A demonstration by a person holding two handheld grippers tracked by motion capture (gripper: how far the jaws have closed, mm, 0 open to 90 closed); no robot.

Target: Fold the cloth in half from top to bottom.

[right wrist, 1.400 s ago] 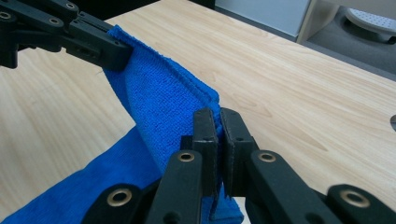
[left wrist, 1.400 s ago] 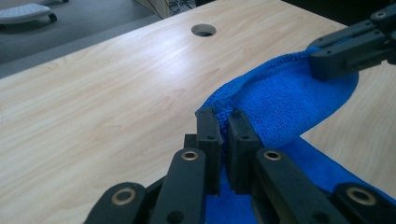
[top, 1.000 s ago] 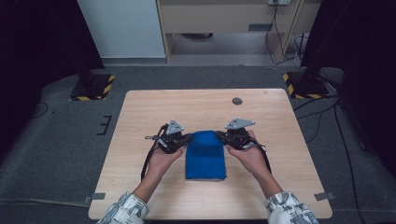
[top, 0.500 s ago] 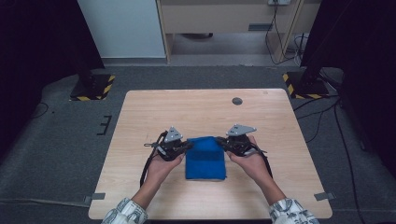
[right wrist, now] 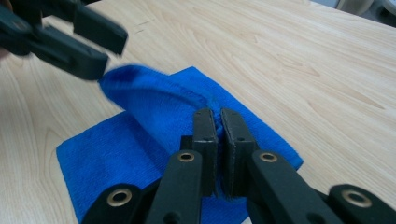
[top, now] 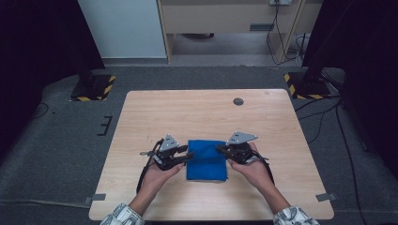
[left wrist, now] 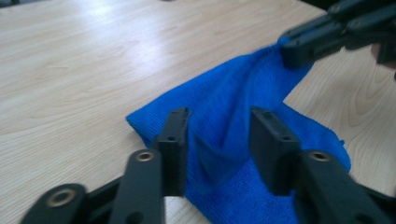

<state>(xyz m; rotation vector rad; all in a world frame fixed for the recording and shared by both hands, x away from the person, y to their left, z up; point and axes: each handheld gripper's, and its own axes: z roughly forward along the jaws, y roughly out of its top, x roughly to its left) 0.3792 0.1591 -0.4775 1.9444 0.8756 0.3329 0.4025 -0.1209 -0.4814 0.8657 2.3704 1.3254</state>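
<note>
Left gripper (top: 185, 156), held at the left edge of the folded blue terry cloth (top: 206, 160), has just been opening its jaws; in the left gripper view they stand apart with a raised fold of the cloth (left wrist: 233, 140) between them, the pads not pressing on it. Right gripper (top: 221, 150) sits at the cloth's far right corner, and in the right gripper view its jaws (right wrist: 218, 135) are pressed together on the cloth's edge (right wrist: 154, 121). The cloth lies near the middle of the pale wooden counter (top: 197, 112), towards the person's side. No writing or label can be read anywhere. A small dark round disc (top: 238, 101) lies well apart near the far edge. Two black stands with yellow-black striped bases (top: 91, 88) stand on the grey floor beyond the counter's far corners.
</note>
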